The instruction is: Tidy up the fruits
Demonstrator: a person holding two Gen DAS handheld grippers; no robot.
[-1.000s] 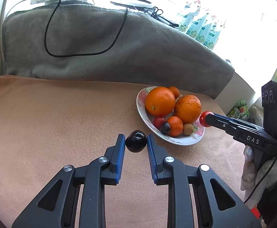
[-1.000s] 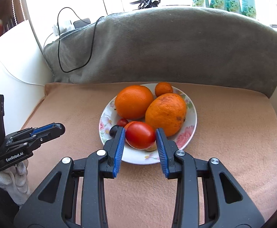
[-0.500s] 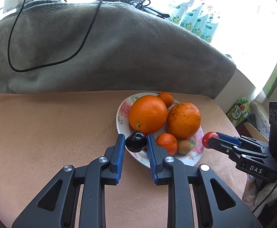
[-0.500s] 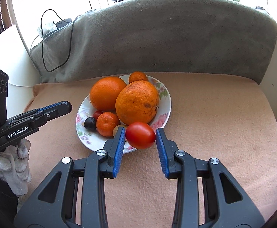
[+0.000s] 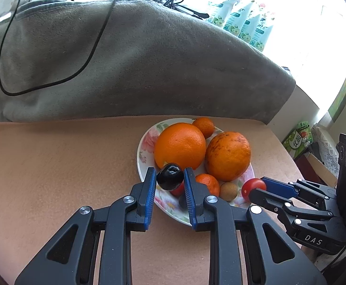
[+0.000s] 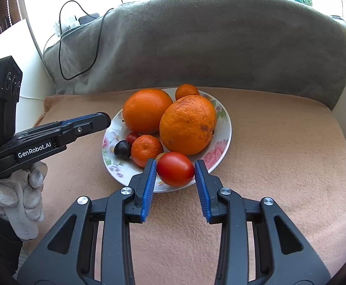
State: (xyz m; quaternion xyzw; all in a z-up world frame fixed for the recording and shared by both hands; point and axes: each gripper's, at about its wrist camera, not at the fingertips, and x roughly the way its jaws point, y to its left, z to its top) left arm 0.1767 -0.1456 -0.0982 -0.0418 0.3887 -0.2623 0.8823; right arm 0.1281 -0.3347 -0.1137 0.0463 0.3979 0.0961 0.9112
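A floral plate (image 5: 147,142) (image 6: 222,128) on the peach cushion holds two large oranges (image 5: 180,146) (image 6: 187,124), small mandarins (image 6: 147,149), a small red fruit (image 6: 132,137), a dark plum (image 6: 122,149) and a small brown fruit (image 5: 228,190). My left gripper (image 5: 170,177) is shut on another dark plum (image 5: 170,176), held over the plate's near left edge. My right gripper (image 6: 175,168) is shut on a red tomato (image 6: 175,169) (image 5: 252,187) over the plate's near rim.
A grey blanket (image 5: 137,66) covers the backrest behind the cushion, with a black cable (image 5: 42,87) lying on it. Bottles (image 5: 244,23) stand on the sill behind. A green box (image 5: 298,137) sits past the cushion's right edge.
My left gripper has carried the dark plum right from the cushion to over the plate's edge. My right gripper, still on the tomato, drew back from the plate, then returned to its near rim.
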